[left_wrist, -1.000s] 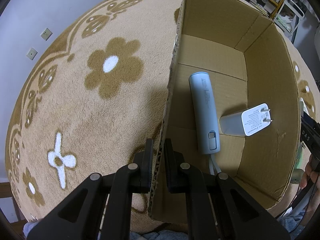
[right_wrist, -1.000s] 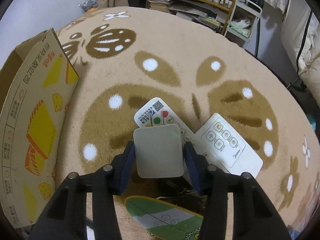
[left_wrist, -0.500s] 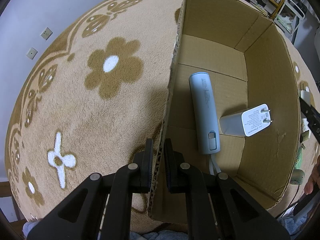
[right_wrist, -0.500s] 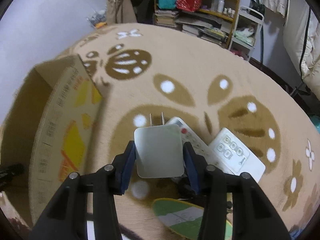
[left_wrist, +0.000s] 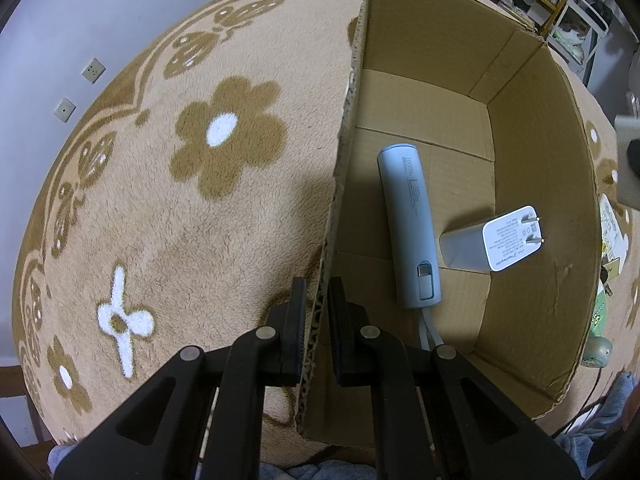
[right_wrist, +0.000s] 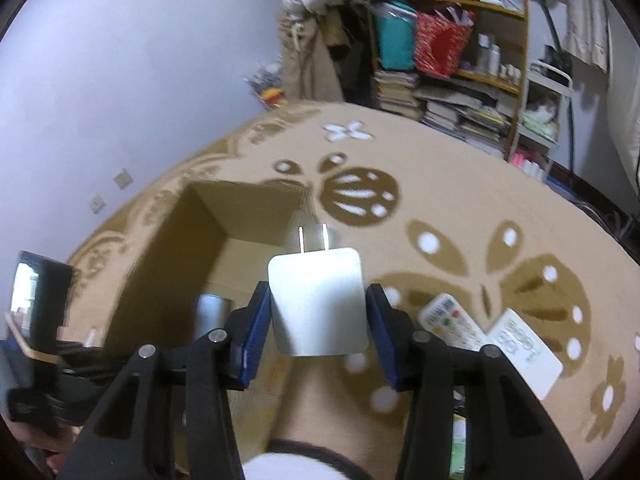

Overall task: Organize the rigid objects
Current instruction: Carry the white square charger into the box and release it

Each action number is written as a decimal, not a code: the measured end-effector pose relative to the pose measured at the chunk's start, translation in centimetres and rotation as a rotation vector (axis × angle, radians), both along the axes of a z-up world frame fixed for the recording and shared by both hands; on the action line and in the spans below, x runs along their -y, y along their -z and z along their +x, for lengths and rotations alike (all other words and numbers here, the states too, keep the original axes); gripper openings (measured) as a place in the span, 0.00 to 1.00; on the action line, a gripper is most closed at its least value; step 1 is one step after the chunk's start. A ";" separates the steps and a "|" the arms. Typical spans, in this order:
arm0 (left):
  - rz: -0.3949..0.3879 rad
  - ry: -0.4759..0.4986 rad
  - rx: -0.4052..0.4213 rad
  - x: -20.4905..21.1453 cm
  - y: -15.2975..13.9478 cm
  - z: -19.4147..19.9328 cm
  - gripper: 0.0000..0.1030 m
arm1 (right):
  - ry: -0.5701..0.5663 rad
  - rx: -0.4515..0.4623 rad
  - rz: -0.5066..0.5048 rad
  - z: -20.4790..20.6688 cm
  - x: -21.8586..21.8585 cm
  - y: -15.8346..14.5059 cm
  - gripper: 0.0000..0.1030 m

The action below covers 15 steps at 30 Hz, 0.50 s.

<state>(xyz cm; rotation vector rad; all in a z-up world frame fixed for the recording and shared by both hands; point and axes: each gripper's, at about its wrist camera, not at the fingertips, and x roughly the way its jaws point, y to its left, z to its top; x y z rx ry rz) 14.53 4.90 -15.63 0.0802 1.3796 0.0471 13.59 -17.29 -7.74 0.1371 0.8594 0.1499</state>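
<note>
The right tongs [right_wrist: 318,322] pinch a white square plug-in charger [right_wrist: 318,300] by its two sides, its two metal prongs pointing straight ahead, away from the camera, above the near edge of an open brown cardboard box [right_wrist: 200,248] standing on a beige floral carpet [right_wrist: 460,208].

The left tongs [left_wrist: 317,312] are closed on the box's left wall [left_wrist: 340,184], one finger outside and one inside.

Only the left wrist view shows the box floor: one pale grey cylindrical power bank [left_wrist: 412,228], long axis running away from the camera, and a second white charger [left_wrist: 486,242] on its side, prongs pointing right (two chargers in all).

Only the right wrist view shows two white remote controls [right_wrist: 452,320] lying side by side on the carpet, right of the tongs.
</note>
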 end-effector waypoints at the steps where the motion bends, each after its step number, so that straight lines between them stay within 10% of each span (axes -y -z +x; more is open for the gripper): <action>1: 0.001 0.001 0.001 0.0 0.0 0.0 0.09 | -0.012 0.019 0.008 -0.2 -0.5 -0.5 0.49; 15: -0.006 0.000 0.009 -0.1 -0.5 -0.1 0.09 | -0.158 0.027 0.078 -0.7 -5.4 0.3 0.49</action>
